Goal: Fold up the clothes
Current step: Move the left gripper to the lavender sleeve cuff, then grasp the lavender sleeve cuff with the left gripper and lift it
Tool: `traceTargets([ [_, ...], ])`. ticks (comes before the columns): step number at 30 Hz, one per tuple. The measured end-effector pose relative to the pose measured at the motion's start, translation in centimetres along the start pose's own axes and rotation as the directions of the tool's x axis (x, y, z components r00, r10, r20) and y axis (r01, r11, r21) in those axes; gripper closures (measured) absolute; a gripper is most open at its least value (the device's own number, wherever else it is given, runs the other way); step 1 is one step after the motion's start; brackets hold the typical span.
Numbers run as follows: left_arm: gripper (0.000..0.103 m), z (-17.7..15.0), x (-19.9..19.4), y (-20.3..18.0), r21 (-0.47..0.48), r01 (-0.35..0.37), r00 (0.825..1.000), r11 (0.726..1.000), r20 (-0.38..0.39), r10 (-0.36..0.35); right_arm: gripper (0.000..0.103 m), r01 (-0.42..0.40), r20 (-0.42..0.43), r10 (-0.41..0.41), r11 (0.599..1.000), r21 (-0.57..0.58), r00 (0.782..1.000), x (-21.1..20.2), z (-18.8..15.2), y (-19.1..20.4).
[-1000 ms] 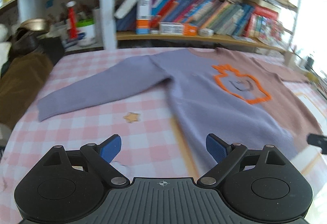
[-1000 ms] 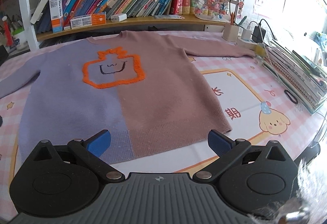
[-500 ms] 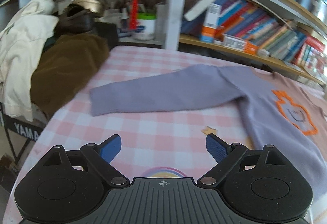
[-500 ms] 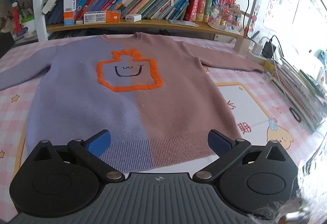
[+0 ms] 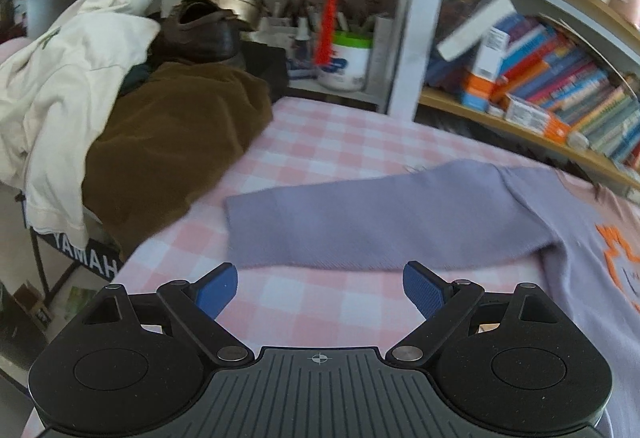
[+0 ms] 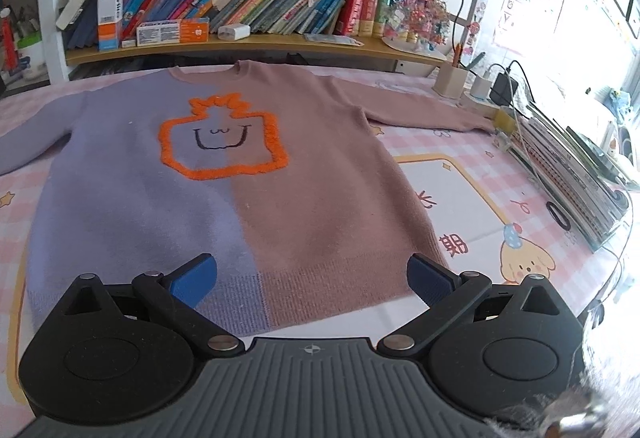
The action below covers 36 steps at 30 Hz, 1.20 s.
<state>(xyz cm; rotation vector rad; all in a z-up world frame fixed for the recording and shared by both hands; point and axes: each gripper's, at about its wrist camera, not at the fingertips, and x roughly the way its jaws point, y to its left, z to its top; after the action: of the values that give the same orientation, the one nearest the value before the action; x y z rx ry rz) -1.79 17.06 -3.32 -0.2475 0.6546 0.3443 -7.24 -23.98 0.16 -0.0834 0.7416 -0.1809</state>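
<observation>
A two-tone sweater [image 6: 248, 174], lilac on the left half and dusty pink on the right, lies flat and face up on the pink checked tablecloth [image 5: 344, 146], with an orange outlined face on its chest. Its lilac sleeve [image 5: 372, 222] stretches out to the left, cuff end toward the table's left edge. My left gripper [image 5: 320, 288] is open just in front of that sleeve, near the cuff, with nothing between its blue pads. My right gripper [image 6: 312, 280] is open over the sweater's bottom hem, holding nothing. The pink sleeve [image 6: 424, 114] reaches toward the right.
A heap of cream and brown clothes [image 5: 120, 126] sits past the table's left edge. Bookshelves [image 6: 248, 10] run along the far side. A stack of books [image 6: 576, 166], a pen holder [image 6: 452, 80] and chargers line the right edge.
The left gripper has swung left from the sweater's body along the lilac sleeve to its cuff end, rolling as it went. The right gripper has barely shifted over the hem.
</observation>
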Motion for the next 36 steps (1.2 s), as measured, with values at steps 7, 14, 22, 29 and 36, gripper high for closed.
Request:
traceTargets([
  [7, 0.012, 0.7, 1.9, 1.7, -0.117, -0.005, 1.0, 0.993, -0.016, 0.004, 0.001, 0.009, -0.01, -0.009, 1.0, -0.021, 1.0, 0.4, 0.4, 0.0],
  [14, 0.013, 0.7, 3.3, 2.2, -0.206, 0.001, 0.999, 0.979, -0.036, -0.009, 0.001, 0.027, -0.025, -0.028, 0.999, -0.017, 0.999, 0.7, 0.5, -0.4],
  [22, 0.023, 1.0, 4.2, 2.0, -0.356, 0.048, 0.999, 0.933, 0.018, -0.044, 0.001, 0.058, -0.047, -0.058, 0.998, 0.001, 0.997, 0.9, 0.1, -1.2],
  [29, 0.039, 1.6, 5.7, 0.3, -0.419, 0.128, 0.992, 0.899, 0.04, -0.122, 0.001, 0.072, -0.056, -0.072, 0.997, 0.009, 0.996, 1.1, 0.1, -1.8],
  [36, 0.089, 1.9, 6.8, 1.7, -0.499, 0.064, 0.998, 0.864, 0.02, -0.063, 0.001, 0.092, -0.061, -0.09, 0.995, 0.032, 0.994, 1.3, 0.0, -2.6],
])
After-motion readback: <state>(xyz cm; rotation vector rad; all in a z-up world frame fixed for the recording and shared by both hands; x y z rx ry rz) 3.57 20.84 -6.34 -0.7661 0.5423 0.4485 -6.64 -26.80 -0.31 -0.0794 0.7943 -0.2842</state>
